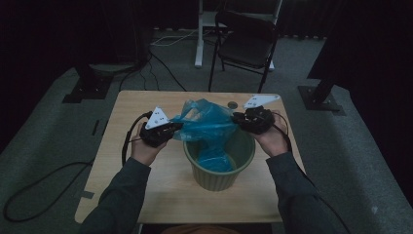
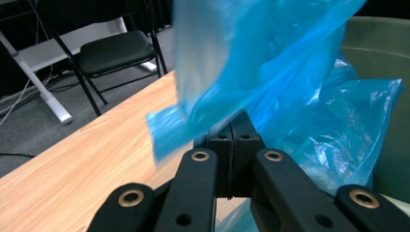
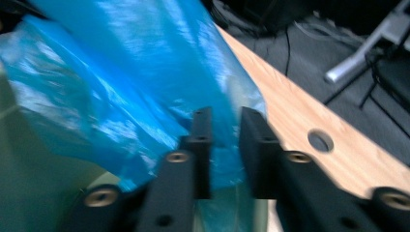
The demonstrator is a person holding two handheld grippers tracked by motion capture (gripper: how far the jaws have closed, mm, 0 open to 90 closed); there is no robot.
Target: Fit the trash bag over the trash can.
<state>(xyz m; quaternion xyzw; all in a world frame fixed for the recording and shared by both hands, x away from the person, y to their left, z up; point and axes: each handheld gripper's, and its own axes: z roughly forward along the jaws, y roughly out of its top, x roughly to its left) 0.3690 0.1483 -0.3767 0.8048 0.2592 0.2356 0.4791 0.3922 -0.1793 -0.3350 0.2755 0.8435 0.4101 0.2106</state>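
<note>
A pale green ribbed bin [image 1: 216, 179] stands on the wooden table [image 1: 126, 161], near its middle. A blue plastic bag [image 1: 207, 119] hangs partly inside it and bunches up above the far rim. My left gripper [image 1: 179, 126] is at the bag's left side. In the left gripper view its jaws [image 2: 233, 128] are pressed together on a fold of the bag [image 2: 270, 72], with the bin [image 2: 382, 43] behind. My right gripper [image 1: 235, 117] is at the bag's right side. Its jaws [image 3: 226, 121] stand a little apart, with blue film [image 3: 121, 72] loose in the gap.
A black folding chair [image 1: 246, 41] and a white stand leg [image 1: 198, 48] are beyond the table's far edge. A round cable hole [image 1: 233, 105] sits near that edge. Dark stand bases and cables lie on the grey carpet at both sides.
</note>
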